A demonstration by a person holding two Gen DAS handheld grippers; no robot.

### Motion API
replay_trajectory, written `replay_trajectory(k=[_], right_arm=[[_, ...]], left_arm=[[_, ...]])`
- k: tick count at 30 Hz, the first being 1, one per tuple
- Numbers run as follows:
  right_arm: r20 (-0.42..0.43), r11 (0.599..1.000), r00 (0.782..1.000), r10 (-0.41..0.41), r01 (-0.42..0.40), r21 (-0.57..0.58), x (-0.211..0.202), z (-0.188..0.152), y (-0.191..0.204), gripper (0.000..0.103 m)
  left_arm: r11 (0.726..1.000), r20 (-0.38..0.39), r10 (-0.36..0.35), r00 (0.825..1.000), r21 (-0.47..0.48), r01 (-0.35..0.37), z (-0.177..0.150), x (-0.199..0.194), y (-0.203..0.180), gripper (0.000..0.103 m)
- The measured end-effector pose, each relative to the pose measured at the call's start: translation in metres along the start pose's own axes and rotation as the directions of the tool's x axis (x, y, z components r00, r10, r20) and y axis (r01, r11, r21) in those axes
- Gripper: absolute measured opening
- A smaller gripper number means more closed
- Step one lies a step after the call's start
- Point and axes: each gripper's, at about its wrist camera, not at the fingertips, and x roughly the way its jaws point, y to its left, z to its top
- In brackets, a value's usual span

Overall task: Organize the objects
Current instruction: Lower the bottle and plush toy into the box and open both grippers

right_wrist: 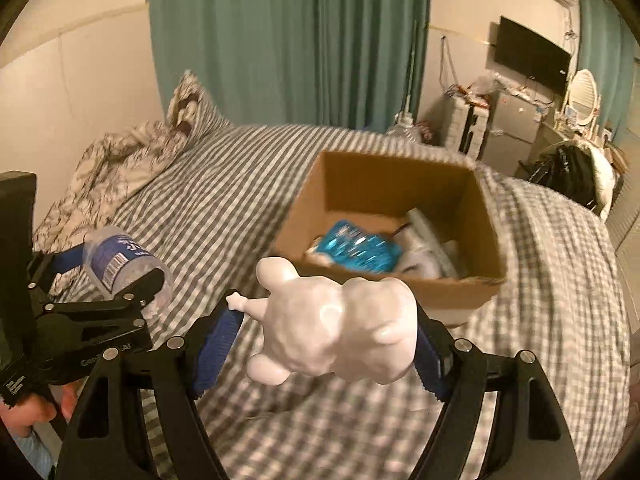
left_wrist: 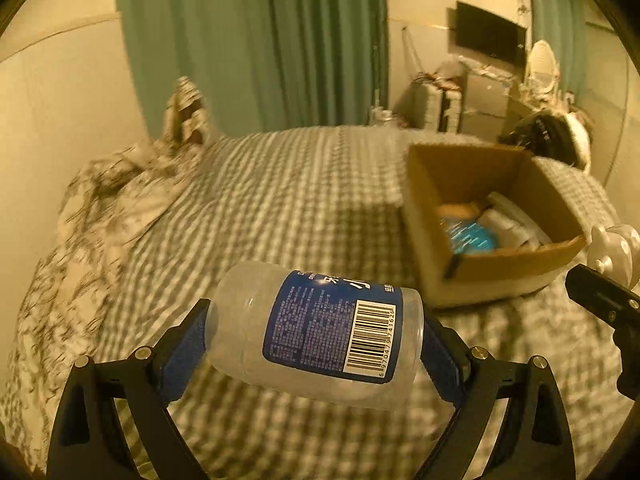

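**Clear bottle and white figurine carried over the bed**

Clear plastic bottle [left_wrist: 316, 330], blue-labelled, looks empty: light, slick, crushable, best held across its body, as the left tongs [left_wrist: 316, 344] pinch it sideways. Right tongs [right_wrist: 324, 340] pinch a glossy white figurine [right_wrist: 332, 328], seemingly rigid and knobbly. Both hang above the checked bed [right_wrist: 240, 200], near the cardboard box [right_wrist: 400, 184].

The clear plastic bottle [left_wrist: 316, 332] clamped between my left gripper [left_wrist: 316, 344] pads carried a dark blue label [left_wrist: 332, 320] with white Chinese characters too partial to read whole, dense fine print too small to make out, and a white barcode panel [left_wrist: 370, 338] whose digits ran roughly 6970479741626. On the black body of my left gripper, seen from the right wrist, white lettering [right_wrist: 89, 361] began "Gen"; the rest was hidden.
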Motion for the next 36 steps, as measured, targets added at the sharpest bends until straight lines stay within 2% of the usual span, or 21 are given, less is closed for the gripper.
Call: replay_trajectory(k=[7, 13, 18, 23, 26, 30, 34, 36], right_arm=[[0.071, 0.999, 0.997, -0.032, 0.03, 0.031, -0.017, 0.043, -0.052, 0.077], [0.071, 0.998, 0.996, -0.048, 0.046, 0.032, -0.004, 0.069, -0.086, 0.077], [0.035, 0.998, 0.999, -0.037, 0.035, 0.056, 0.023, 0.076, -0.106, 0.078], [0.006, 0.996, 0.999, -0.043, 0.042, 0.075, 0.051, 0.074, -0.122, 0.078], [0.017, 0.994, 1.0, -0.022, 0.02, 0.111, 0.061, 0.074, -0.13, 0.078], [0.04, 0.989, 0.999, -0.037, 0.031, 0.143, 0.064, 0.074, -0.138, 0.095], [0.064, 0.985, 0.997, -0.042, 0.03, 0.169, 0.053, 0.078, -0.146, 0.098], [0.076, 0.983, 0.996, -0.048, 0.033, 0.182, 0.043, 0.08, -0.149, 0.099]], left_arm=[[0.995, 0.024, -0.087, 0.996, 0.051, 0.086, 0.045, 0.009, -0.054, 0.097], [0.983, 0.035, -0.161, 0.986, 0.091, 0.157, 0.073, 0.026, -0.097, 0.097], [0.974, 0.033, -0.195, 0.98, 0.12, 0.19, 0.087, 0.049, -0.123, 0.097], [0.973, -0.019, -0.207, 0.978, 0.101, 0.208, 0.092, 0.077, -0.131, 0.097], [0.969, -0.046, -0.218, 0.975, 0.11, 0.222, 0.093, 0.088, -0.135, 0.097], [0.97, -0.025, -0.218, 0.976, 0.107, 0.219, 0.094, 0.088, -0.136, 0.103], [0.971, -0.025, -0.21, 0.977, 0.107, 0.211, 0.101, 0.081, -0.137, 0.103], [0.973, -0.001, -0.2, 0.98, 0.117, 0.199, 0.104, 0.069, -0.137, 0.103]])
